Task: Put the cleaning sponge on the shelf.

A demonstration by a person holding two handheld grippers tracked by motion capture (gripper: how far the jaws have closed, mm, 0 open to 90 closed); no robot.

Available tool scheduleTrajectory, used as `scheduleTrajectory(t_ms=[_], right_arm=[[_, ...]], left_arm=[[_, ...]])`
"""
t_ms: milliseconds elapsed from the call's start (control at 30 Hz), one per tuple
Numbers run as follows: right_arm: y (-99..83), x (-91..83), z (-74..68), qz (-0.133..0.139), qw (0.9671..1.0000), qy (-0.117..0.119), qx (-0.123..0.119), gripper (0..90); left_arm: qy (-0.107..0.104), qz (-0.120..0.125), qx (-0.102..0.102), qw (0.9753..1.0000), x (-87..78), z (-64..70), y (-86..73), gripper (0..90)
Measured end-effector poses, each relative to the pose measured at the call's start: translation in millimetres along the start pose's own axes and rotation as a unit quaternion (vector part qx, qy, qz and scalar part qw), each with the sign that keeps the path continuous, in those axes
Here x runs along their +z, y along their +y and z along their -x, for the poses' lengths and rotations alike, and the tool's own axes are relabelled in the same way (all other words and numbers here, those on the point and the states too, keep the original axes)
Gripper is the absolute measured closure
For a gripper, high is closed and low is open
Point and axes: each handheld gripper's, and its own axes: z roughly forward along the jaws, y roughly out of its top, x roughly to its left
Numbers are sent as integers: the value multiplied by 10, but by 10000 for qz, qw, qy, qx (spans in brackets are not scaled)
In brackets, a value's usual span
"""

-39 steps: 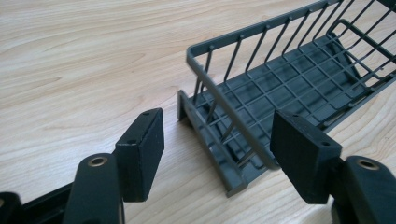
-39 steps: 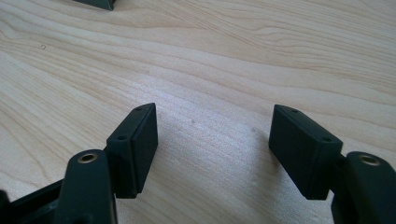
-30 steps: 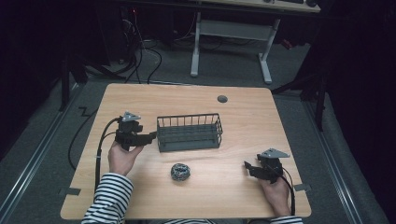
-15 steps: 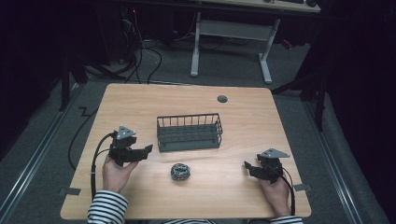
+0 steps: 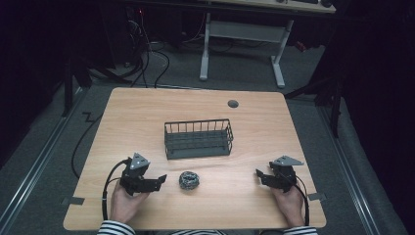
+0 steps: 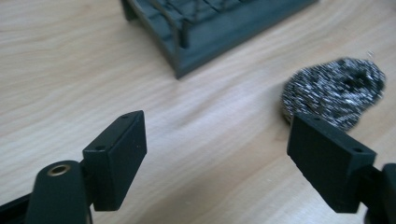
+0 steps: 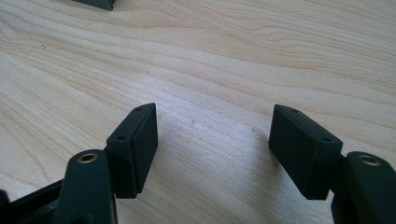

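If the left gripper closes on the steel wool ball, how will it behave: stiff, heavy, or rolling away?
The steel wool ball looks like loosely coiled wire, so it would probably compress rather than stay stiff. Its open tangle suggests it is light. The rough, flattish shape should grip well and seems unlikely to roll far on the table.

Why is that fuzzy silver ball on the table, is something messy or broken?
Nothing stands out. The steel scrubber sits whole on the table, outside the upright wire basket. No spills show. The left gripper and right gripper are both open.
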Motion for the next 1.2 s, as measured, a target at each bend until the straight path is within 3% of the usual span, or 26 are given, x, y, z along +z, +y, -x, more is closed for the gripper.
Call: scheduleTrajectory(t_ms=[233, 433, 733, 1100, 1200], right_arm=[[0, 0, 0, -1, 10000, 0, 1, 331], [0, 0, 0, -1, 10000, 0, 1, 331], [0, 0, 0, -1, 10000, 0, 2, 331], [0, 0, 0, -2, 10000, 1, 3, 331], [0, 0, 0, -1, 10000, 0, 3, 331]], left_arm=[[-381, -102, 303, 9988, 113, 269, -29, 152], [-545, -243, 534, 9968, 230, 446, 15, 149], [-526, -494, 776, 9944, 443, 604, 98, 158], [-458, -581, 880, 9934, 575, 636, 133, 186], [-487, -581, 884, 9932, 605, 646, 141, 234]])
